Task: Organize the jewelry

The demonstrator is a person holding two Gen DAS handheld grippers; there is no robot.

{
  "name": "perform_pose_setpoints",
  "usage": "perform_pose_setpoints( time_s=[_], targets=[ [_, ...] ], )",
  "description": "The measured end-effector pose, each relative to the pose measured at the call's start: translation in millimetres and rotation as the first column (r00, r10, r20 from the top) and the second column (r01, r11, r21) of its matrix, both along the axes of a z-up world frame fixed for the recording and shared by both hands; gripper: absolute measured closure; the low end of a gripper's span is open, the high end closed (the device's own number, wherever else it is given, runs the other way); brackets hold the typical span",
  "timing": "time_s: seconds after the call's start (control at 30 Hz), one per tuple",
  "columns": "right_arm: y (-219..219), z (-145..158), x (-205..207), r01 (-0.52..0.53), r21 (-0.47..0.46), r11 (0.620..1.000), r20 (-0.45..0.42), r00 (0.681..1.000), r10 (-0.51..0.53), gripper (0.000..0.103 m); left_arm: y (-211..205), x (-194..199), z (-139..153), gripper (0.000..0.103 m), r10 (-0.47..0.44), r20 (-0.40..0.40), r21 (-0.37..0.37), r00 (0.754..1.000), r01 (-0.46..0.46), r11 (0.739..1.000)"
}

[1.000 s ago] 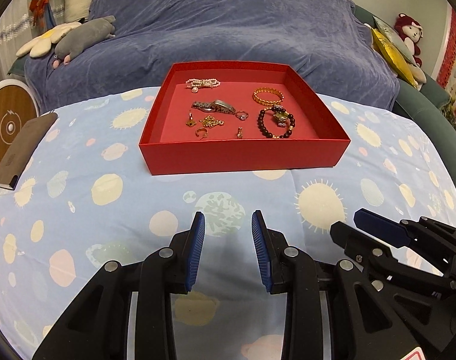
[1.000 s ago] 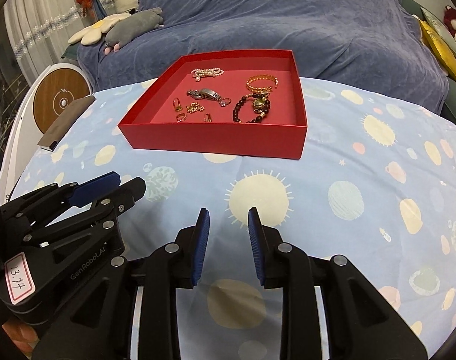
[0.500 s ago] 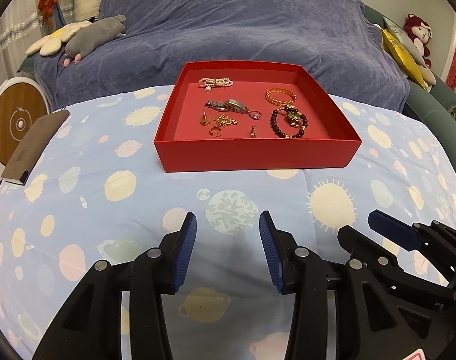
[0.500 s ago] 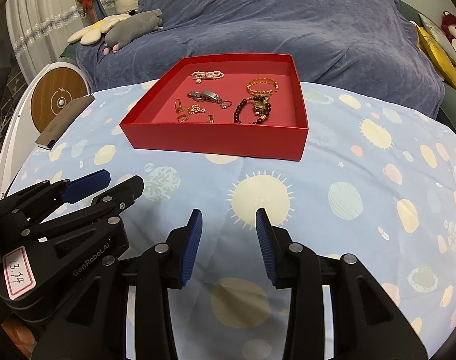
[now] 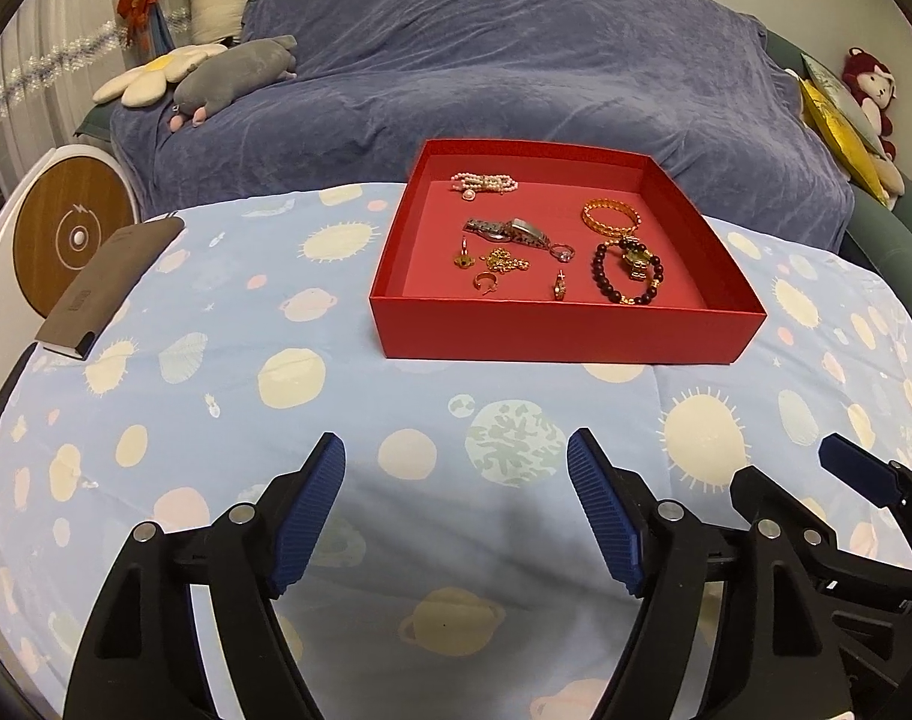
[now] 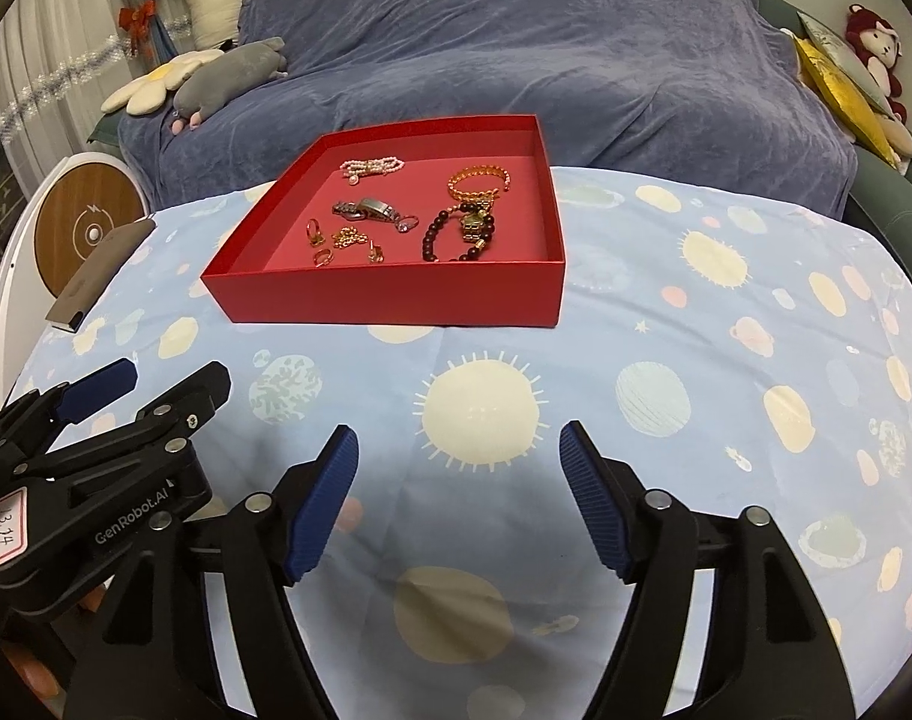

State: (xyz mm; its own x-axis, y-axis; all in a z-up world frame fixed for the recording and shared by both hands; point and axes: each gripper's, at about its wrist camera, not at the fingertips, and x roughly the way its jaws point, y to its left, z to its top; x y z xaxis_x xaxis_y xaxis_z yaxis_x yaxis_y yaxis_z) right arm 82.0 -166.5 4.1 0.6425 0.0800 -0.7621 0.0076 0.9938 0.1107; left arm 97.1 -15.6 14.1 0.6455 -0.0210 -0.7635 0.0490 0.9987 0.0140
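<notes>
A red tray (image 5: 564,330) (image 6: 390,300) sits on the planet-print cloth. It holds a pearl bracelet (image 5: 486,183), a watch (image 5: 510,231), a gold bangle (image 5: 611,216), a dark bead bracelet (image 5: 627,273), a ring (image 5: 562,252) and small gold earrings (image 5: 498,267). My left gripper (image 5: 456,504) is open and empty, well short of the tray. My right gripper (image 6: 459,492) is open and empty too, beside the left one (image 6: 138,390).
A brown notebook (image 5: 111,285) lies at the table's left edge beside a round wood-faced device (image 5: 75,234). Behind the table is a sofa under a blue cover (image 5: 516,60) with plush toys (image 5: 228,78).
Both grippers have opened wide from nearly shut. Both have drawn back and risen slightly, so the tray looks farther off.
</notes>
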Motion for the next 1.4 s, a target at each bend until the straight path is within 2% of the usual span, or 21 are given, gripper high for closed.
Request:
perform_pose_setpoints(
  time_s=[0.17, 0.37, 1.4],
  targets=[
    [-1.8, 3.7, -1.7, 0.026, -0.016, 1.0, 0.029, 0.999, -0.025, 0.017, 3.9, -0.7, 2.3, 0.025, 0.016, 0.009, -0.004, 1.0, -0.016, 1.0],
    [-2.2, 4.6, -2.2, 0.036, -0.027, 0.999, 0.035, 0.999, -0.035, 0.014, 4.8, -1.1, 3.3, 0.022, 0.025, 0.013, 0.004, 1.0, -0.025, 1.0],
    [-0.8, 6.8, -3.9, 0.036, -0.035, 0.999, 0.045, 0.998, -0.035, 0.013, 6.8, -1.9, 6.7, 0.022, 0.032, 0.016, 0.006, 0.999, -0.032, 0.999]
  ],
)
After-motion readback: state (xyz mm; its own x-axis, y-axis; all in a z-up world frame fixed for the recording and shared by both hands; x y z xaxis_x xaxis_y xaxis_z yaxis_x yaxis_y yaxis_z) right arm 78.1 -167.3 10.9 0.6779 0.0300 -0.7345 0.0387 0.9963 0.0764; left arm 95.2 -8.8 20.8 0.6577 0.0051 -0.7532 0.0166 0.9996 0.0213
